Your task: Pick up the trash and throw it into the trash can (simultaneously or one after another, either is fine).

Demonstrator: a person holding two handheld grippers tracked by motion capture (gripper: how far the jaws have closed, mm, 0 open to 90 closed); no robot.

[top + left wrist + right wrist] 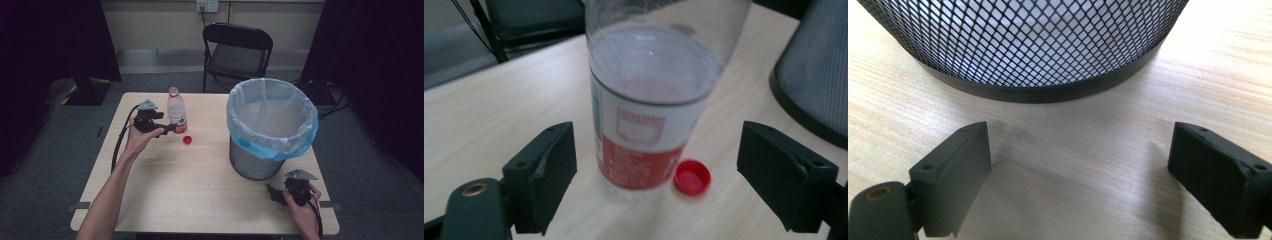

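Note:
A clear plastic bottle [176, 114] with a red and white label stands upright and uncapped on the table's far left. Its red cap [187, 140] lies on the wood just beside its base. My left gripper [170, 130] is open at the bottle's label; in the left gripper view the bottle [644, 115] stands between the spread jaws, apart from both, with the cap [692, 177] to its right. A mesh bin [270, 127] lined with a blue-white bag stands right of centre. My right gripper [272, 194] rests open near the table's front right, facing the bin's base [1038, 55].
The wooden table [200, 200] has bare surface across its middle and front. A black folding chair [236, 50] stands behind the table's far edge. Dark curtains hang at both sides of the room.

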